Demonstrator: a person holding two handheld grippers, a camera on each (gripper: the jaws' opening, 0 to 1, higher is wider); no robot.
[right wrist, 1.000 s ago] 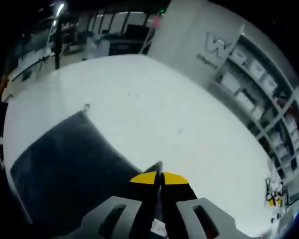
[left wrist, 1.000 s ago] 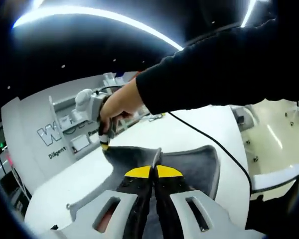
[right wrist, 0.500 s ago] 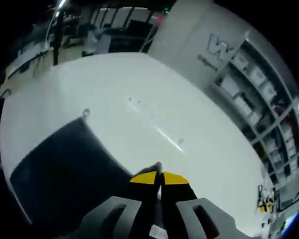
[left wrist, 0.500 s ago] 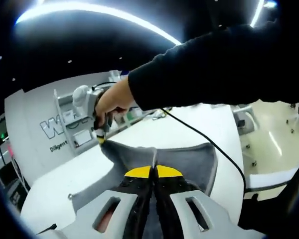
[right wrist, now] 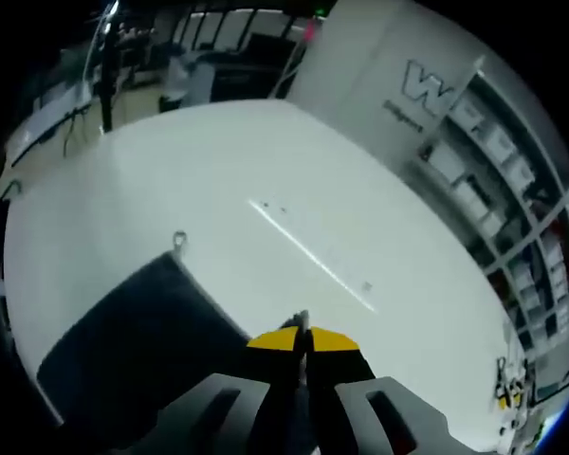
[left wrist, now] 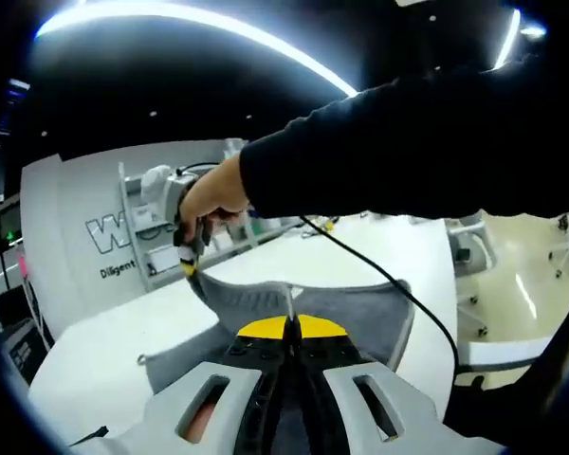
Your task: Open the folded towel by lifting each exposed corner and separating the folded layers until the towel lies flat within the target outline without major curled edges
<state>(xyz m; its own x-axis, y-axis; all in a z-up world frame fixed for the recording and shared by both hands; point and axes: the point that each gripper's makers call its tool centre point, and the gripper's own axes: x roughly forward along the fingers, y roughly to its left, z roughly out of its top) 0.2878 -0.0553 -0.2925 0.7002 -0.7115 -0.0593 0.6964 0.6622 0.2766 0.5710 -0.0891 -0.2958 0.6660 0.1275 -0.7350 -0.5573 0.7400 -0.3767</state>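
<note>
The grey towel (left wrist: 351, 303) is held up between both grippers over the white table (left wrist: 95, 351). My left gripper (left wrist: 289, 327) is shut on its near edge, and a thin fold of cloth sticks up between the yellow tips. The right gripper (left wrist: 190, 270), held by a hand (left wrist: 218, 194), pinches the towel's far left corner. In the right gripper view, the right gripper (right wrist: 302, 338) is shut on that corner, and the dark towel (right wrist: 142, 341) stretches away to the lower left. A small hang loop (right wrist: 178, 239) marks its far corner above the table (right wrist: 266, 152).
A black sleeve (left wrist: 408, 142) and a black cable (left wrist: 379, 270) cross above the towel. White shelving (right wrist: 474, 171) with a lettered wall panel stands beyond the table. A thin bright line (right wrist: 313, 261) runs across the tabletop. A chair (left wrist: 469, 232) stands past the table's far edge.
Both views have shifted with the hands. The right gripper's hand has edged right and up with its corner. In the right gripper view the looped corner sits nearer, and a bright line has appeared.
</note>
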